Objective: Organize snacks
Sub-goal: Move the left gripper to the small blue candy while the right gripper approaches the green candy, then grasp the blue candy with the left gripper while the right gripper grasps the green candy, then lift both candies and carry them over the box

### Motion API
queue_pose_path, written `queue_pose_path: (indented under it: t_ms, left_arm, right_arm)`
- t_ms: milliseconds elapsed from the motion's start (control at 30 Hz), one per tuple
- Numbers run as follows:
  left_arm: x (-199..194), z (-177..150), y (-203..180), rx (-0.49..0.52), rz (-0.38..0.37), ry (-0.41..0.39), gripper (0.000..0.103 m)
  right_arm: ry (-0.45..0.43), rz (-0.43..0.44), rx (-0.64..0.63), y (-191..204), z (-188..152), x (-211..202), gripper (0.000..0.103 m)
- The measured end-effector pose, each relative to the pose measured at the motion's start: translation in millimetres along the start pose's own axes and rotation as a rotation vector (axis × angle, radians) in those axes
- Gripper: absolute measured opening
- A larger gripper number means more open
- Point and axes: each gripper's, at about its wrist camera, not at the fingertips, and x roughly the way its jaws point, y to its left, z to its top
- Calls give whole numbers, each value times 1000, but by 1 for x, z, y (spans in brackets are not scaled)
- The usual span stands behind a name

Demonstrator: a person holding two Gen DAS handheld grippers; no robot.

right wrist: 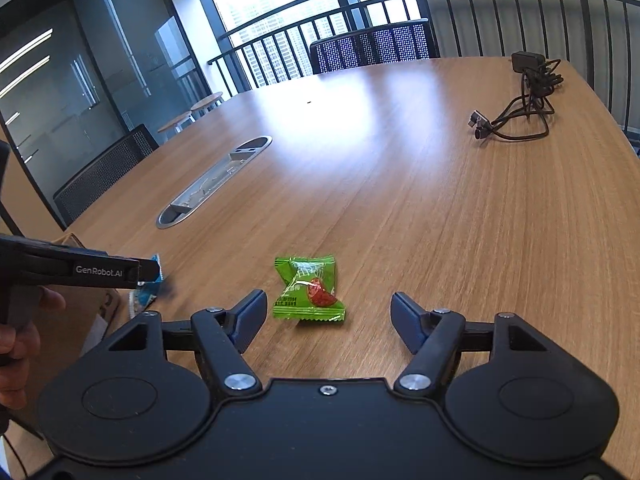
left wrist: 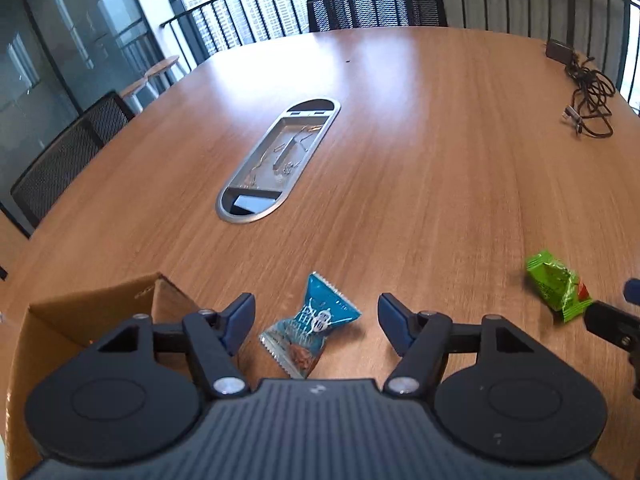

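A blue snack packet (left wrist: 311,326) lies on the wooden table (left wrist: 400,160), between the open fingers of my left gripper (left wrist: 316,322), which is empty. A green snack packet (right wrist: 308,289) with a red picture lies on the table just ahead of my right gripper (right wrist: 329,316), nearer its left finger; that gripper is open and empty. The green packet also shows in the left wrist view (left wrist: 558,285) at far right. The left gripper (right wrist: 146,270) shows in the right wrist view over the blue packet (right wrist: 148,294). An open cardboard box (left wrist: 100,312) stands left of the blue packet.
An oval metal cable tray (left wrist: 276,160) is sunk into the table's middle. A black charger with tangled cables (right wrist: 524,108) lies at the far right. Mesh-backed chairs (left wrist: 376,8) stand at the far and left edges. A railing and windows are behind.
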Motion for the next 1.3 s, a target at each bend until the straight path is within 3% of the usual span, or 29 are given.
queue_pose_path:
  t_ms: [300, 500, 567, 633, 700, 967, 1300]
  left_arm:
    - [27, 5, -12, 63, 94, 66, 68]
    - [42, 4, -12, 81, 97, 120, 68]
    - [43, 4, -11, 85, 99, 115, 66]
    - [44, 4, -7, 73, 83, 127, 50]
    - [46, 4, -2, 53, 85, 148, 23]
    - [27, -2, 7, -17, -17, 108, 18]
    - [-33, -10, 28, -86, -117, 22, 18]
  right_arm:
    - [-6, 5, 10, 3, 0, 18, 67]
    - [-18, -12, -4, -1, 0, 27, 64]
    - [-14, -24, -27, 1, 2, 30, 58]
    - [-8, -25, -35, 1, 3, 30, 40]
    - [-3, -9, -26, -1, 3, 30, 39]
    - [-7, 24, -22, 2, 3, 14, 37]
    - [-67, 82, -47, 37, 11, -31, 37]
